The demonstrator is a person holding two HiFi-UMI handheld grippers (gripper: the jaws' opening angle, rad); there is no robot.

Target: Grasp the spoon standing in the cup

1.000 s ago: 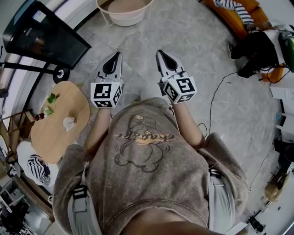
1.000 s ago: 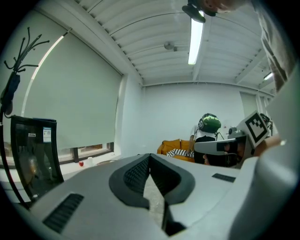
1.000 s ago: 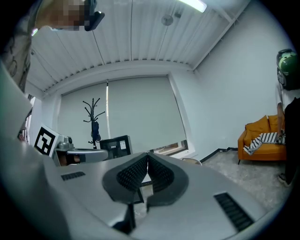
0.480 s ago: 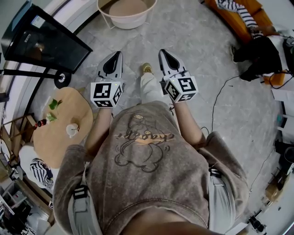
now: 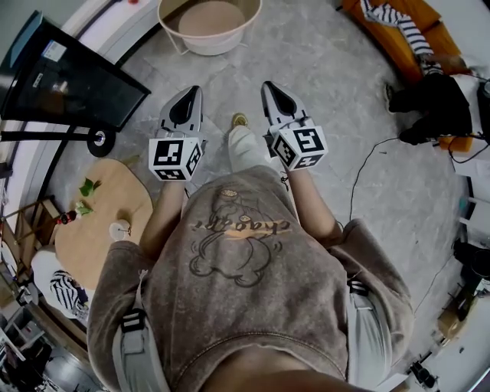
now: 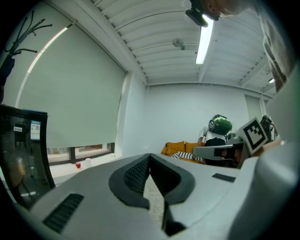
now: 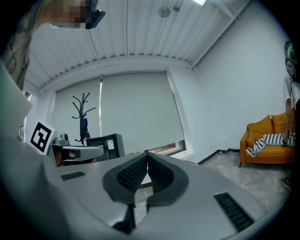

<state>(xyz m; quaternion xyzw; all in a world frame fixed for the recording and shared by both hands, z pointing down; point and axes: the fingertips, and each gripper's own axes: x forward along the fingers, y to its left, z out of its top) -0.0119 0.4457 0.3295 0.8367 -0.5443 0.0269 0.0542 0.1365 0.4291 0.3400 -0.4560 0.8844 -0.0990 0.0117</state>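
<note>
In the head view a small white cup (image 5: 119, 228) stands on a round wooden table (image 5: 92, 237) at the left; a thin handle seems to rise from it, too small to be sure it is the spoon. My left gripper (image 5: 189, 93) and right gripper (image 5: 269, 86) are held side by side at chest height over the grey floor, well to the right of the table. Both point forward, roughly level. In the left gripper view the left gripper (image 6: 150, 156) is shut and holds nothing. So is the right gripper (image 7: 147, 154) in its own view.
A black screen on a stand (image 5: 69, 76) rises behind the table, and green leaves (image 5: 88, 186) lie on it. A beige tub (image 5: 208, 19) sits ahead, with an orange sofa (image 5: 398, 23), a black bag (image 5: 436, 107) and a floor cable (image 5: 360, 168) at the right. My leg (image 5: 245, 145) shows between the grippers.
The person has stepped forward: a leg and shoe came into sight between the grippers, and the table with the cup slid down and left in the head view. Both grippers stayed shut.
</note>
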